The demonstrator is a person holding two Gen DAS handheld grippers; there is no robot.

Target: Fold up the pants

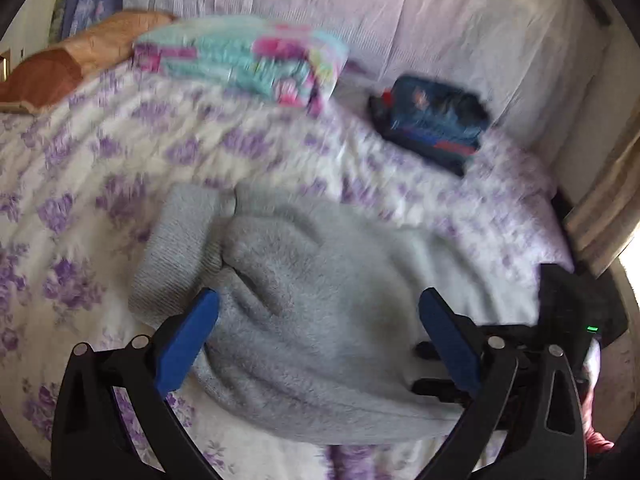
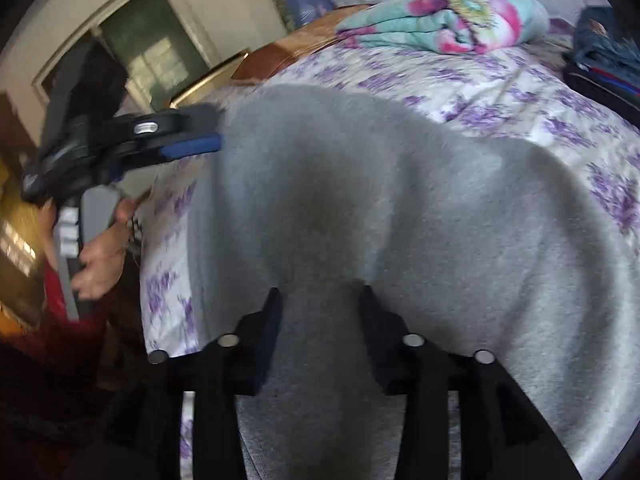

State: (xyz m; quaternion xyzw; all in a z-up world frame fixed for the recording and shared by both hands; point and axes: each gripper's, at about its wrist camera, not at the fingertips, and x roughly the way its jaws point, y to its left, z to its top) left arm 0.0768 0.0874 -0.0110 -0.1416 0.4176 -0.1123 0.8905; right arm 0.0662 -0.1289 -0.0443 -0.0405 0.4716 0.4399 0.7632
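Grey fleece pants point(image 1: 304, 300) lie bunched on a bed with a white and purple flowered cover point(image 1: 80, 168); a ribbed cuff point(image 1: 176, 240) points to the far left. My left gripper point(image 1: 318, 304) is open, its blue fingers point(image 1: 188, 340) spread wide over the pants without pinching them. In the right wrist view the pants point(image 2: 420, 208) fill the middle. My right gripper point(image 2: 318, 300) hovers over the near part with its fingers point(image 2: 264, 336) apart, fabric between them. The left gripper also shows in the right wrist view point(image 2: 192, 144), at the pants' far left edge.
A folded teal and pink blanket point(image 1: 240, 60) and a dark blue folded stack point(image 1: 436, 120) lie at the back of the bed. A brown pillow point(image 1: 60, 68) is at the back left. The bed edge and a door point(image 2: 152, 40) are at the left.
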